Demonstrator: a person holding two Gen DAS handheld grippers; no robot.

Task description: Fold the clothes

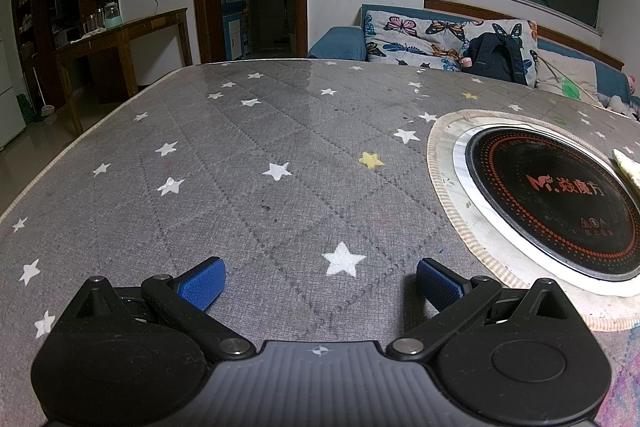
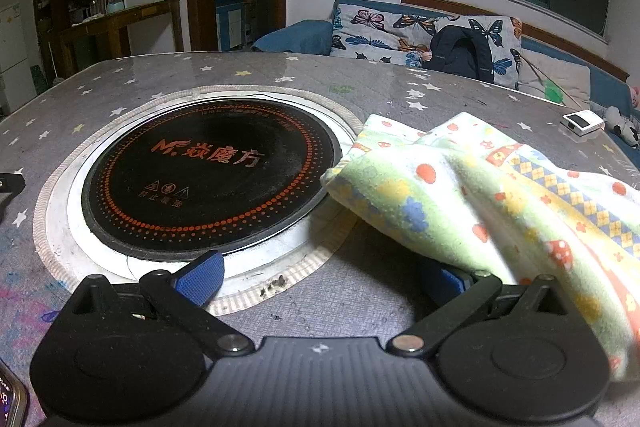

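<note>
A pale green printed garment (image 2: pixel 480 187) with red and yellow patterns lies crumpled on the grey star-print table cover (image 2: pixel 360 83), right of the round black hob. Part of it drapes over the right finger of my right gripper (image 2: pixel 320 281), which stands open with nothing between its blue pads (image 2: pixel 202 281). Only a corner of the garment (image 1: pixel 628 167) shows at the right edge of the left wrist view. My left gripper (image 1: pixel 320 285) hovers open over the bare table cover (image 1: pixel 240 155), left of the hob, with nothing between its fingers.
A round black induction hob (image 2: pixel 208 175) with a white ring is set into the table; it is also in the left wrist view (image 1: pixel 560 203). A small white device (image 2: pixel 582 121) lies at the far right. A sofa with a butterfly cushion (image 2: pixel 420 35) and dark backpack stands behind.
</note>
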